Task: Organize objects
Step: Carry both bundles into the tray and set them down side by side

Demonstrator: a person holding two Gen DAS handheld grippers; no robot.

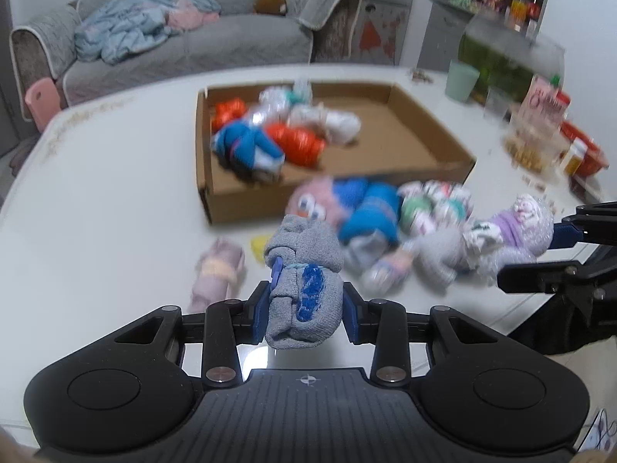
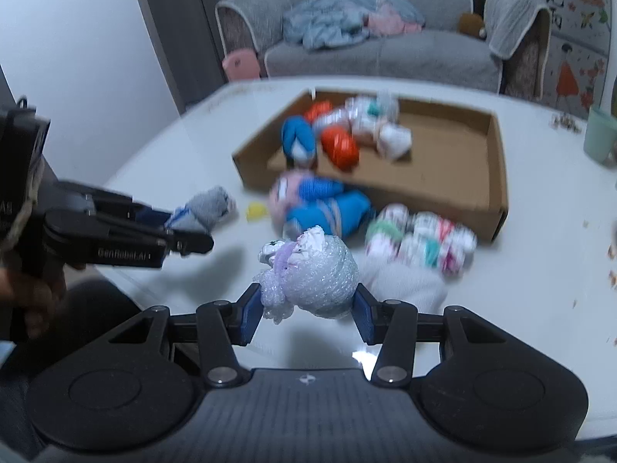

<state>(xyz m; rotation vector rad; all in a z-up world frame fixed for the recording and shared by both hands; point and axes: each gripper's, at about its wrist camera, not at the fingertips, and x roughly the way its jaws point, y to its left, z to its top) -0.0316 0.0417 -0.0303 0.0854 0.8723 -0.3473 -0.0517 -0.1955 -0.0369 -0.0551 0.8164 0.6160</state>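
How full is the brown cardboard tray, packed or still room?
Partly full. The brown cardboard tray holds a cluster of rolled sock bundles at its left end; the right half's floor is bare. More bundles lie outside, against its near wall.

White lettering reading roughly "GenRobot.AI" runs along the side of the black handheld left gripper [image 2: 175, 227] at the left of the right-wrist view (blurred, so the last letters are uncertain). Black Chinese brush characters mark the wall poster [image 2: 570, 38] at upper right, too soft to read.
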